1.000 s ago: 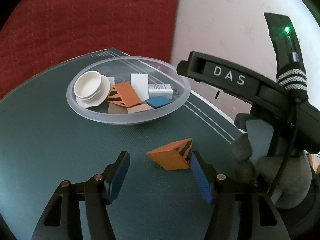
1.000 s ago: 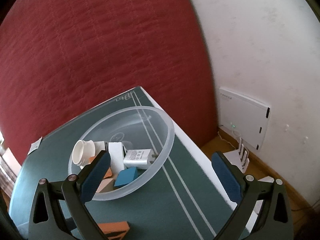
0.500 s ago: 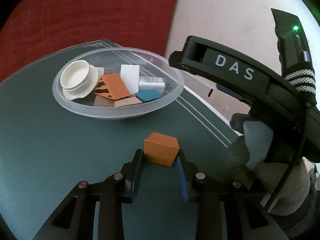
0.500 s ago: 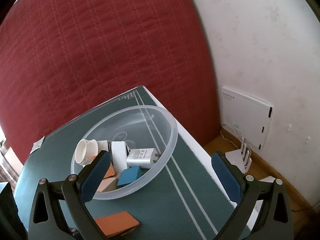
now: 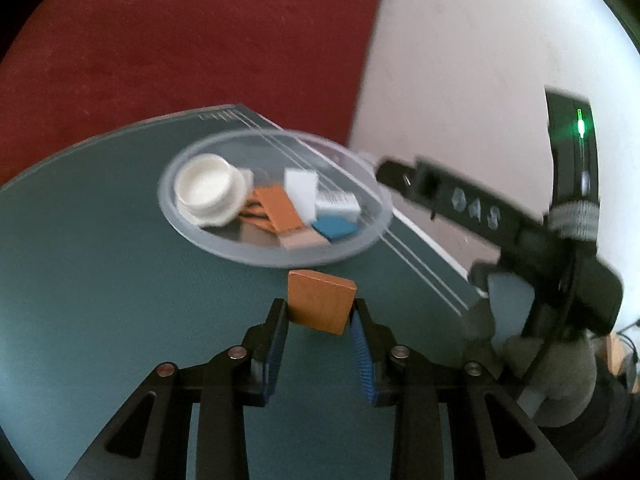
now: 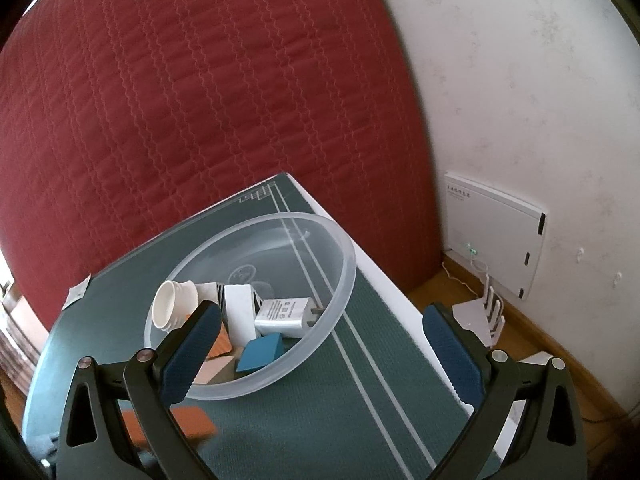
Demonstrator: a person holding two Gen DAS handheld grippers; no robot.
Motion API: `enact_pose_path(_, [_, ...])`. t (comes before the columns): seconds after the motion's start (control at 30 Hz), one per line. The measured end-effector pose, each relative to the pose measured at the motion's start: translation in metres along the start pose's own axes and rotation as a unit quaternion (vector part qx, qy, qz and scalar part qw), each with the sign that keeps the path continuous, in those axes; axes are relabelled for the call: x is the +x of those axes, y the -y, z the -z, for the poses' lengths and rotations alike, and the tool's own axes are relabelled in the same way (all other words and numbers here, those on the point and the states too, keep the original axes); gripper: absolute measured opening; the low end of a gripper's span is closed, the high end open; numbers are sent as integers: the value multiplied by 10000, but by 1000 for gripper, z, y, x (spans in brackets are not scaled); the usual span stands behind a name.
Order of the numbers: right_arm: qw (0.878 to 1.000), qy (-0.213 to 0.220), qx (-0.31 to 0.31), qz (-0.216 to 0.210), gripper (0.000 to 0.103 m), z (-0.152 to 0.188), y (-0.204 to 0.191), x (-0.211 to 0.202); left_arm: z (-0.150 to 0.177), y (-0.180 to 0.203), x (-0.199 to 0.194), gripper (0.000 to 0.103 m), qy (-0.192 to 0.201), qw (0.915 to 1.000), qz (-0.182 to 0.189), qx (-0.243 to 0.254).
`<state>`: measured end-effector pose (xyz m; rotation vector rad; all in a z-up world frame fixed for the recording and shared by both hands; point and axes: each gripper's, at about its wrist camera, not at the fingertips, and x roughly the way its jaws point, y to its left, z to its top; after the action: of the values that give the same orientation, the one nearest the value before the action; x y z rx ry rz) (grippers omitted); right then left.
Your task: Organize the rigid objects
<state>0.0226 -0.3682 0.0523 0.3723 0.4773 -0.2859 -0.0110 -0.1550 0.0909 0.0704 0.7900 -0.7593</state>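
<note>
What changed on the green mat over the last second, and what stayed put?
The left tongs closed on the orange wooden block, which had lain loose on the green mat, and now hold it in front of the clear plastic bowl. The right tongs stayed open and still; the bowl's contents are unchanged.

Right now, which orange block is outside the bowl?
The plain orange block clamped in the left gripper, before the clear bowl; the striped orange block lies inside.
</note>
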Motion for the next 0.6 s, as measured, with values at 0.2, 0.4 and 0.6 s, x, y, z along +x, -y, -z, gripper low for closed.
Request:
enact_pose_path(0.2, [10000,-2,0,-11,101,-1,2,-1,-22,-11,-10,27,296,9995,-110,-68])
enact_pose_path(0.4, [10000,-4,12,-8,101,-1,3,-1,-37,-16,-2,27,349,9991,-225,-60])
enact_pose_path(0.6, [10000,-46,64,-36,101,-1,2,-3,-21,-18,-8,77,194,9995,-64,-241])
